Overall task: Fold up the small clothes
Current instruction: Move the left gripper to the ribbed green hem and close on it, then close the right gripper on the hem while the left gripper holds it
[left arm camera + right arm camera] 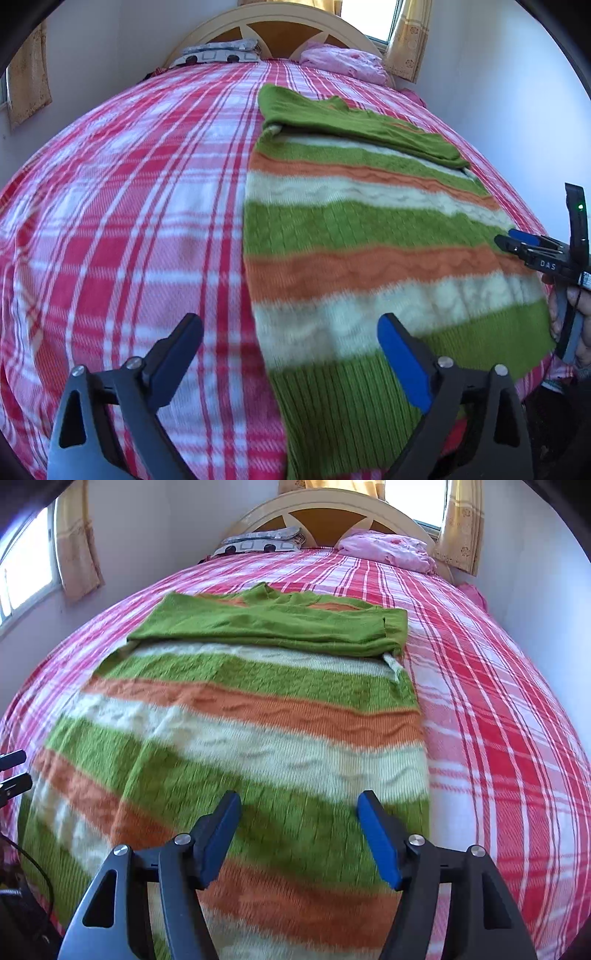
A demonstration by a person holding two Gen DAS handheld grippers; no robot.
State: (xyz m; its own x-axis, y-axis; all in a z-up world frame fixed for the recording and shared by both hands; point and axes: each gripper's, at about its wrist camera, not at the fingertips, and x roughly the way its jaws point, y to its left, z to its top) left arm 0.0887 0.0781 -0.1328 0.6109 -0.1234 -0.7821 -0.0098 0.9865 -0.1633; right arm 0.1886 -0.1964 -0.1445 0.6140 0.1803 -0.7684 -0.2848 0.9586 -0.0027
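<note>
– Where is the sweater?

– A green, orange and cream striped sweater [236, 734] lies flat on a red plaid bedspread [498, 720], both sleeves folded across its chest.

– And the grippers?

– Left gripper [291, 343] hovers over the hem's left edge, jaws wide apart, holding nothing. Right gripper [299, 819] hovers above the lower stripes, jaws also spread, empty.
</note>
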